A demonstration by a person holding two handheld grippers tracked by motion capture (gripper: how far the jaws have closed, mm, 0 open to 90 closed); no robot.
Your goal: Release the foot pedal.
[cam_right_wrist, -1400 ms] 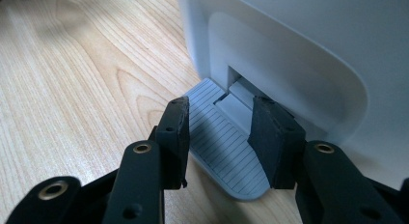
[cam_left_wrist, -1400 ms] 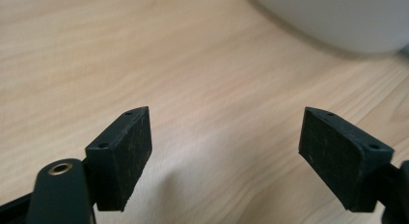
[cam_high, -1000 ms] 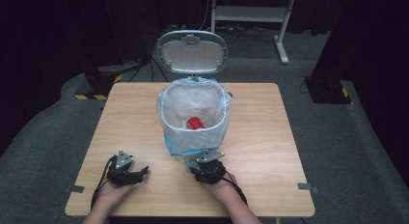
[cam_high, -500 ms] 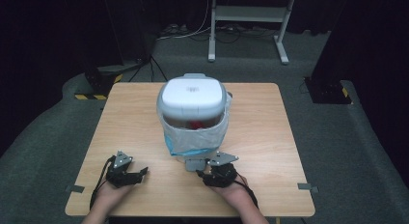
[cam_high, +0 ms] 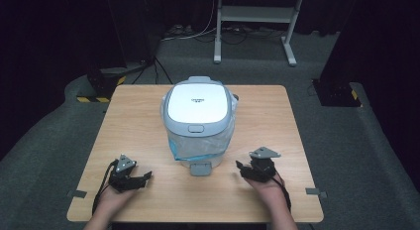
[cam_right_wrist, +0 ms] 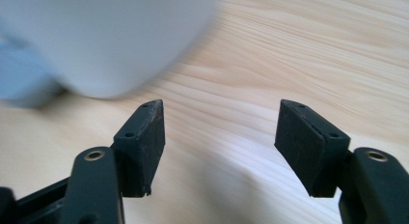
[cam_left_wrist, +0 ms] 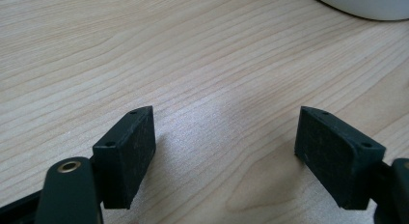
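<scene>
A white pedal bin (cam_high: 199,105) with a clear blue-tinted liner stands mid-table, its lid down. Its grey pedal (cam_high: 200,168) juts toward the front edge. My left gripper (cam_high: 146,178) rests at the front left, pointing right toward the bin, jaws open over bare wood (cam_left_wrist: 224,151). My right gripper (cam_high: 240,168) sits at the front right, to the right of the pedal and apart from it. Its jaws have just been opening, and nothing is between them (cam_right_wrist: 219,147). The bin's white wall (cam_right_wrist: 96,40) shows blurred in the right gripper view.
The wooden table (cam_high: 277,121) has bare surface on both sides of the bin. A metal stand (cam_high: 257,14) is on the floor behind the table. Dark boxes with hazard stripes (cam_high: 101,86) sit at the far left and right.
The bin's lid has dropped shut, hiding the red thing inside. My right gripper has moved right, away from the pedal, and its jaws have widened. The left gripper has stayed put.
</scene>
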